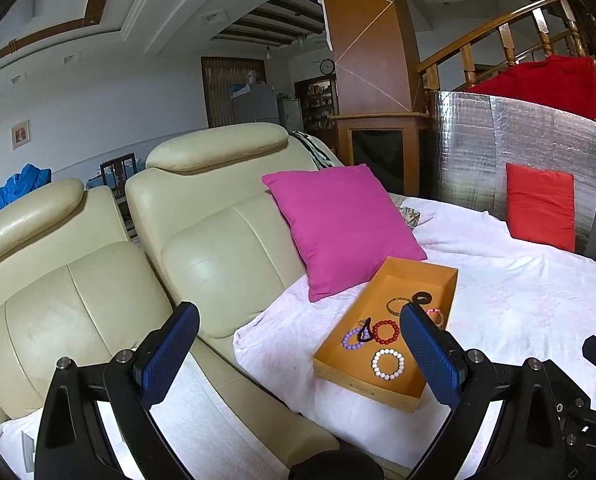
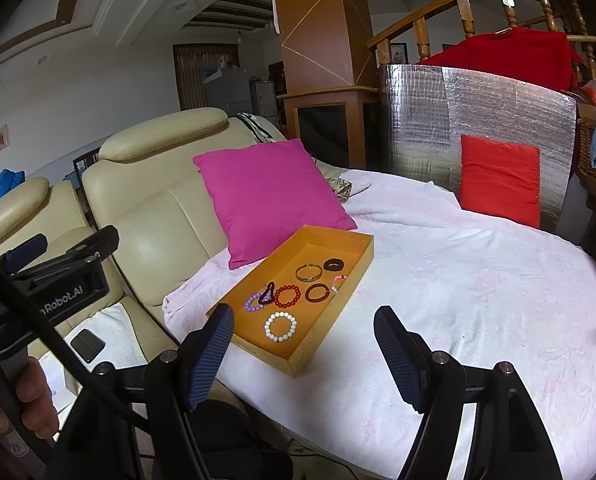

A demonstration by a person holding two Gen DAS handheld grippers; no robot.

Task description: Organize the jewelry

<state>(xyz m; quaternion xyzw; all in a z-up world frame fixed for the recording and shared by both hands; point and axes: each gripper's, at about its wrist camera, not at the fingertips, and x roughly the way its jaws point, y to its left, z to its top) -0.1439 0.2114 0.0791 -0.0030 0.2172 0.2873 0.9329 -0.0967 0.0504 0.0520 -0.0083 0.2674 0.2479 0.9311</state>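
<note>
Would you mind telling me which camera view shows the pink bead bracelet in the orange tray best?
Neither is ideal, but the right wrist view is better: the pink bead bracelet lies unobstructed against the orange tray wall. In the left wrist view, the left hand-held gripper finger hides half of it.

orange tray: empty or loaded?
Loaded. The orange tray on the white blanket holds several pieces, among them a white bead bracelet and a red bead bracelet.

Black claw (image 2: 304,320), blue ribbed pads (image 2: 209,360)
</note>
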